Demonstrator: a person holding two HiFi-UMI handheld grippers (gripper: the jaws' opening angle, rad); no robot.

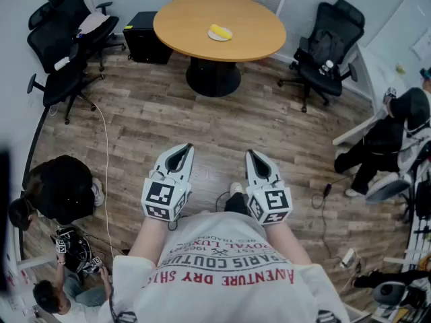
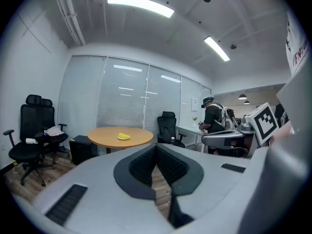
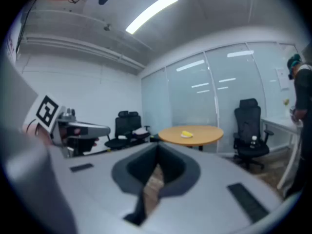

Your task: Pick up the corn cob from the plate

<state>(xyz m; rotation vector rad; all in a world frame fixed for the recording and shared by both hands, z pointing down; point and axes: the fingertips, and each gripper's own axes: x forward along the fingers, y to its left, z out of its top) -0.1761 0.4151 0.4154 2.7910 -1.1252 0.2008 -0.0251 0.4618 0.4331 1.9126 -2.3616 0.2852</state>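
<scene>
A yellow corn cob lies on a small white plate on the round wooden table at the far side of the room. The corn cob shows small and distant in the left gripper view, and the corn cob likewise in the right gripper view. My left gripper and right gripper are held close in front of the person's body, side by side over the wooden floor, far from the table. Both have their jaws together with nothing between them.
Black office chairs stand at the left, and another chair right of the table. A black box sits by the table's left. People sit at the lower left and a person at the right. Cables lie on the floor.
</scene>
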